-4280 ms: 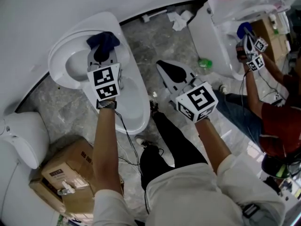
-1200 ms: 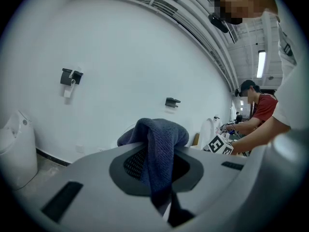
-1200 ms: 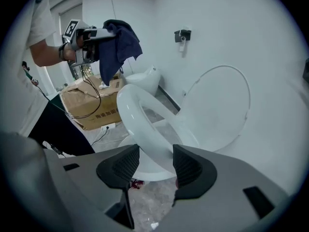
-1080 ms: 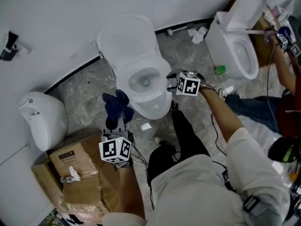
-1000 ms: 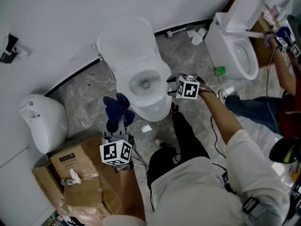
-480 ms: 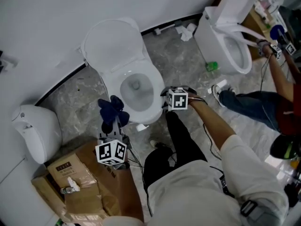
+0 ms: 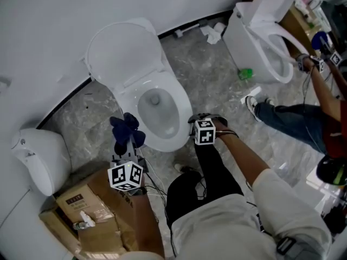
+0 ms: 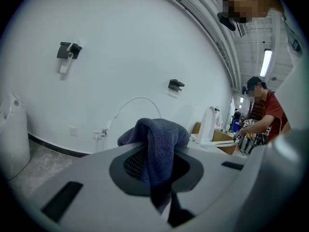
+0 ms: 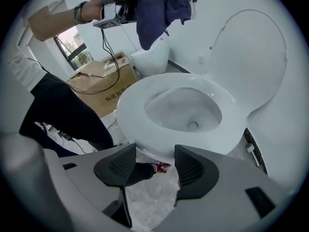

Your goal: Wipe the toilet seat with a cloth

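A white toilet (image 7: pixel 162 137) stands with its lid (image 7: pixel 122 50) up and its seat rim bare. My left gripper (image 7: pixel 126 145) hangs left of the bowl's front, shut on a dark blue cloth (image 7: pixel 126 131) that bunches over its tips. In the left gripper view the cloth (image 8: pixel 157 149) drapes between the jaws of that gripper (image 8: pixel 154 173). My right gripper (image 7: pixel 201 119) is at the bowl's front right. In its own view the right gripper (image 9: pixel 152 166) is open, has just been opening, and holds nothing, with the seat (image 9: pixel 140 112) just beyond and the cloth (image 9: pixel 159 8) above.
Cardboard boxes (image 7: pixel 81 210) sit at the lower left beside a white fixture (image 7: pixel 35 161). A second toilet (image 7: pixel 265 37) and another person (image 7: pixel 303 123) are at the right. A black-trousered leg (image 7: pixel 200 172) and cables lie near the bowl's front.
Both grippers have come down. The right one has drawn back from the bowl's right rim to its front right. The left still holds the cloth.
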A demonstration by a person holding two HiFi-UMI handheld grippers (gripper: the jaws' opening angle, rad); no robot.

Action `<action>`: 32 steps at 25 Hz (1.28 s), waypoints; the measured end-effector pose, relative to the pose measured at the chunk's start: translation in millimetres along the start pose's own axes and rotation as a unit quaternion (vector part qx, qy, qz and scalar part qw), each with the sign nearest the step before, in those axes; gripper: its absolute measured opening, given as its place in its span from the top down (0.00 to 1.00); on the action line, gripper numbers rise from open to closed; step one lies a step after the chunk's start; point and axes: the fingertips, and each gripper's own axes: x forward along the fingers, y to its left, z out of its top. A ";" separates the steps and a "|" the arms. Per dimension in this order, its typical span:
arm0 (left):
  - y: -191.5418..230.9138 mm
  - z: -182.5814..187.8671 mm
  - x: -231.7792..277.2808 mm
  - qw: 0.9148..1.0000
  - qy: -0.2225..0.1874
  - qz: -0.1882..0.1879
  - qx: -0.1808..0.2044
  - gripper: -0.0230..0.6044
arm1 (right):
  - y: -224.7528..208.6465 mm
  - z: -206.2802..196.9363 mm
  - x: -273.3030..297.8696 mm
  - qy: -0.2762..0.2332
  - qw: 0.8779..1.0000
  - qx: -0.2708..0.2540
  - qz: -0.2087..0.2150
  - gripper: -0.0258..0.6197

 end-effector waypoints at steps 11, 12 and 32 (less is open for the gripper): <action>33.8 -43.2 55.9 0.999 0.025 0.005 0.027 0.90 | 0.5 -26.4 55.3 -0.001 0.998 0.057 -0.019 0.55; 35.7 -47.9 61.9 0.999 0.027 0.005 0.030 0.90 | 0.0 -28.9 59.0 0.000 0.998 0.059 -0.020 0.55; 103.2 -129.3 170.5 0.997 0.042 0.043 0.057 0.90 | -6.8 -49.7 94.5 -0.058 0.988 0.142 -0.019 0.62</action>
